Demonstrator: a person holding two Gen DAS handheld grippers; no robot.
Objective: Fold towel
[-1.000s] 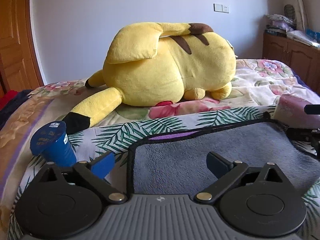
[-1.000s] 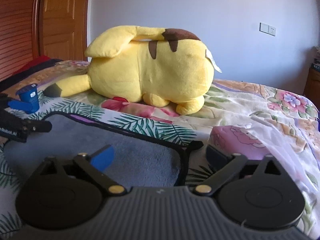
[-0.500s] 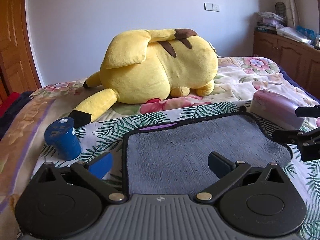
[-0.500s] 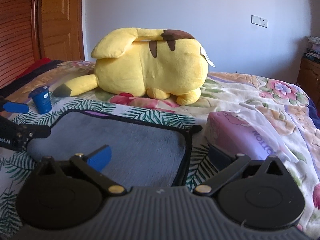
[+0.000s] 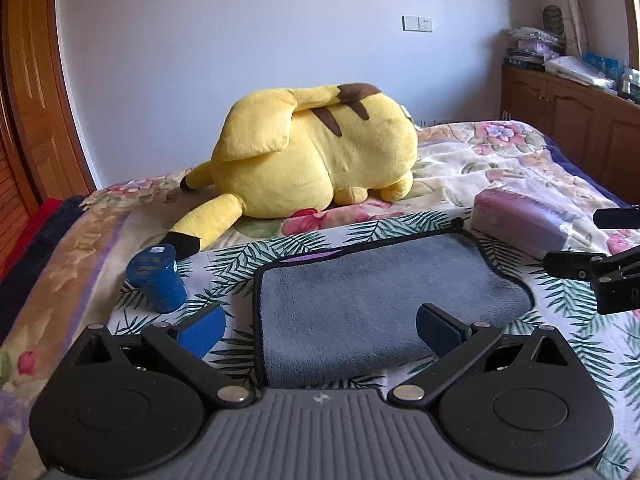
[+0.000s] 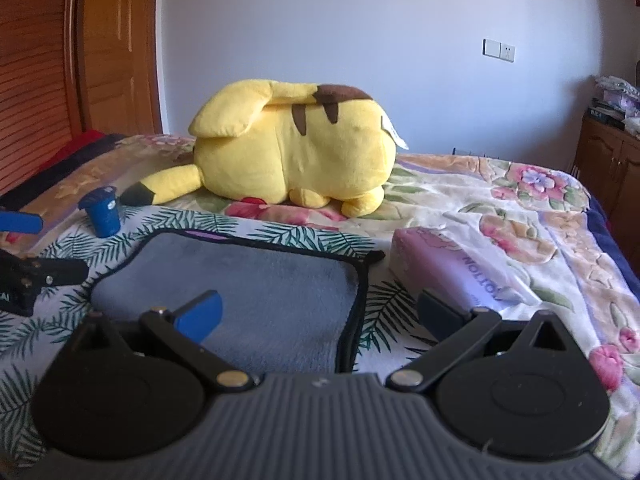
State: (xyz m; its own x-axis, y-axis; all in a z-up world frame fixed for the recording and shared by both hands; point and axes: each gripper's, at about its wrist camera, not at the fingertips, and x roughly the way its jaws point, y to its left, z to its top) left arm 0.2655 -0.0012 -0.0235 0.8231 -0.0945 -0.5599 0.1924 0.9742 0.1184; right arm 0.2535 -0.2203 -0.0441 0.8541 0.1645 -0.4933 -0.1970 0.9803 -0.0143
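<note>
A grey towel with a black hem [image 5: 372, 296] lies flat on the flowered bed cover; it also shows in the right wrist view [image 6: 256, 284]. My left gripper [image 5: 320, 326] is open and empty, held over the towel's near left edge. My right gripper [image 6: 320, 312] is open and empty, over the towel's near right edge. The right gripper's fingers [image 5: 600, 264] show at the right edge of the left wrist view. The left gripper's fingers [image 6: 24, 248] show at the left edge of the right wrist view.
A big yellow plush toy [image 5: 316, 160] lies behind the towel. A blue cup [image 5: 156, 278] stands upside down left of the towel. A purple tissue pack [image 5: 524, 220] lies to its right. A wooden cabinet [image 5: 572, 120] stands far right, a wooden door [image 6: 80, 48] far left.
Both grippers have drawn back toward the near side and risen, so more of the towel and bed shows. Both stay open. The towel has not moved.
</note>
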